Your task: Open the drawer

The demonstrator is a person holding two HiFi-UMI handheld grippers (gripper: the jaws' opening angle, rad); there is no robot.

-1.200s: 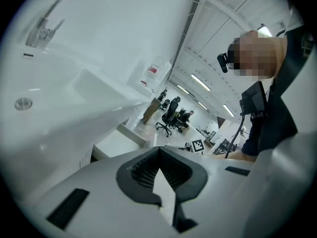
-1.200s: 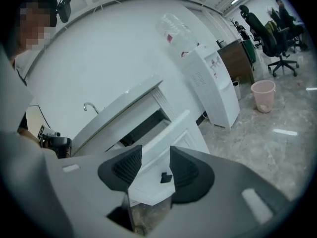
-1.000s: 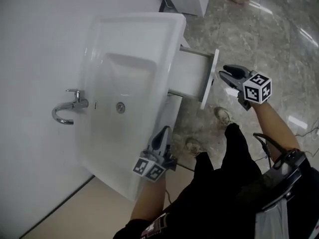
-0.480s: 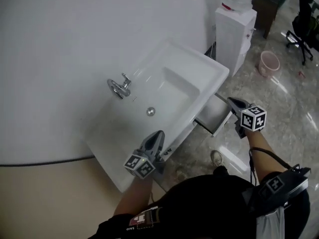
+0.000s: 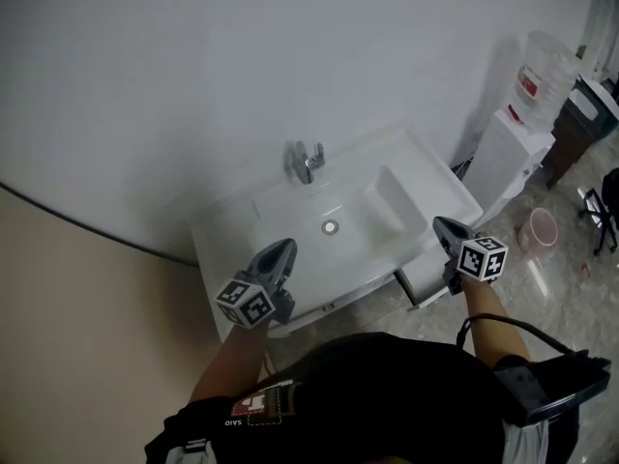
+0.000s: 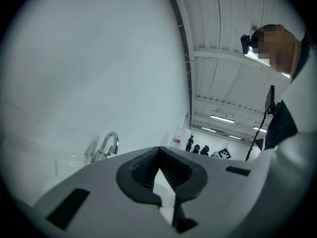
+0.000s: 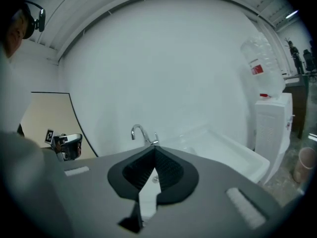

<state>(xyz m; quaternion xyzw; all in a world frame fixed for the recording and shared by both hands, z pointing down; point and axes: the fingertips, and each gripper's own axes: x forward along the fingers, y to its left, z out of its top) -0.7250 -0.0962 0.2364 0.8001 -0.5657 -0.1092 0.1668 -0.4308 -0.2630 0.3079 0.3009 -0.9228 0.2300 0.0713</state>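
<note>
The white drawer point(image 5: 419, 282) stands pulled out from under the right front corner of the white basin point(image 5: 387, 167). My right gripper point(image 5: 438, 223) hangs above that corner, clear of the drawer, shut with nothing between its jaws. My left gripper point(image 5: 283, 247) hovers over the basin's front rim near the left, also shut and empty. In the right gripper view the shut gripper point(image 7: 154, 150) points at the chrome faucet point(image 7: 141, 133) and the basin point(image 7: 223, 150). In the left gripper view the gripper point(image 6: 159, 150) points along the wall, with the faucet point(image 6: 110, 144) to the left.
A chrome faucet point(image 5: 308, 160) and a drain point(image 5: 330, 227) sit in the basin. A white water dispenser point(image 5: 510, 158) with a bottle point(image 5: 542, 71) stands to the right, a pink bucket point(image 5: 538, 228) on the marble floor beside it. A white wall is behind.
Both grippers rose from beside the drawer and the cabinet front to above the basin's rim. The right gripper's jaws closed. The drawer stayed pulled out.
</note>
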